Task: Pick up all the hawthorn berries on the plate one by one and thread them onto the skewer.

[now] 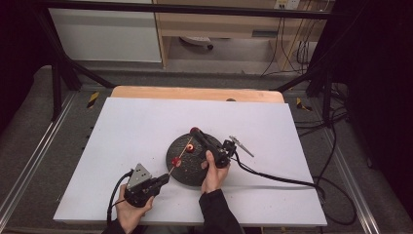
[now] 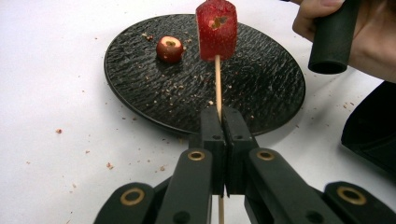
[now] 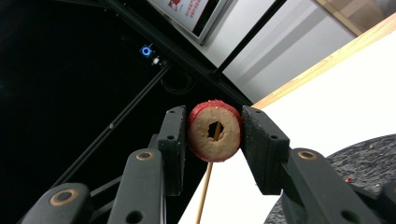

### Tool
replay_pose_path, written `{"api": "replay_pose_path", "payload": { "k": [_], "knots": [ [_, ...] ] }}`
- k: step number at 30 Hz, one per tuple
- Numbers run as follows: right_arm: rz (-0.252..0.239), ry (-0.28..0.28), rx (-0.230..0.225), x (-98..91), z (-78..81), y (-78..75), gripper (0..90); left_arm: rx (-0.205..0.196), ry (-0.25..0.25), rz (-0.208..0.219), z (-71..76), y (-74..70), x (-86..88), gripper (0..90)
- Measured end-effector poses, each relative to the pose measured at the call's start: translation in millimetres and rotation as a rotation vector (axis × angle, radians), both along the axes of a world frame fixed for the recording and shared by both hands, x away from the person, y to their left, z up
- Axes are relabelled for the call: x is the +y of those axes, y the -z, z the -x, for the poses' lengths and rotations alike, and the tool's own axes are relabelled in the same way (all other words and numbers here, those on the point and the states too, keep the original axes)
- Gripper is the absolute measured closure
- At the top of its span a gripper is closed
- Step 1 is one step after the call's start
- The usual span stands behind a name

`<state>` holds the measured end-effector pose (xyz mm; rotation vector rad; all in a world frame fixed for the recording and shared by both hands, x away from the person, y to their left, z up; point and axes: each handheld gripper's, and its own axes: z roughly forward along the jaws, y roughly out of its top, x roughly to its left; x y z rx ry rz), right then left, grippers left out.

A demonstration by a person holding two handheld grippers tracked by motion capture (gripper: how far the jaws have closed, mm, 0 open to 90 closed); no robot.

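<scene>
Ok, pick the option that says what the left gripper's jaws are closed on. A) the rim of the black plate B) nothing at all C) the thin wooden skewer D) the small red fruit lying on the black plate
C: in the left gripper view the left gripper pinches the wooden skewer between its shut jaws, while the small red fruit lies loose on the black plate.

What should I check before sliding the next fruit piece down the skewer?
1. Left gripper jaws shut on skewer: ok.
2. Right gripper jaws shut on cored fruit slice: ok.
3. Skewer tip inside the slice's hole: ok.
4. Red fruit piece already threaded: ok.
5. Small whole fruit waiting on black plate: ok.
6. Skewer straight along its hidden length: cannot tell.
</scene>
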<state>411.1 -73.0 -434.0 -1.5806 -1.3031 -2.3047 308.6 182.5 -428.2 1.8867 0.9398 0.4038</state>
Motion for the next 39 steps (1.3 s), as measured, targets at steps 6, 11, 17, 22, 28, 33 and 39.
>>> {"api": "replay_pose_path", "payload": {
  "k": [6,11,17,22,28,33,39],
  "knots": [
    [-0.011,0.006,0.008,0.6,-3.1,1.7,62.1,-0.003,-0.003,0.003,0.6,-0.6,0.9,88.9],
    [-0.012,0.009,0.016,0.2,-5.8,1.8,62.2,0.005,-0.005,0.004,0.8,0.0,1.8,88.9],
    [-0.018,0.029,0.001,-2.5,-7.1,-5.1,62.1,0.008,-0.008,0.025,2.4,-0.7,3.4,88.9],
    [-0.019,0.028,-0.009,0.0,-5.0,0.4,62.1,0.009,-0.018,0.036,3.9,-0.2,-0.9,88.9],
    [-0.008,0.003,-0.023,0.3,0.2,0.5,62.1,0.012,-0.024,0.030,1.1,0.0,-6.3,88.9],
    [-0.005,-0.033,-0.011,1.1,4.7,1.7,62.1,0.008,-0.027,0.025,-3.4,-2.4,-9.6,89.1],
    [0.012,-0.059,-0.002,2.1,9.9,3.9,62.1,-0.007,-0.024,0.011,-12.2,-7.6,-16.0,89.0]
  ]
}}
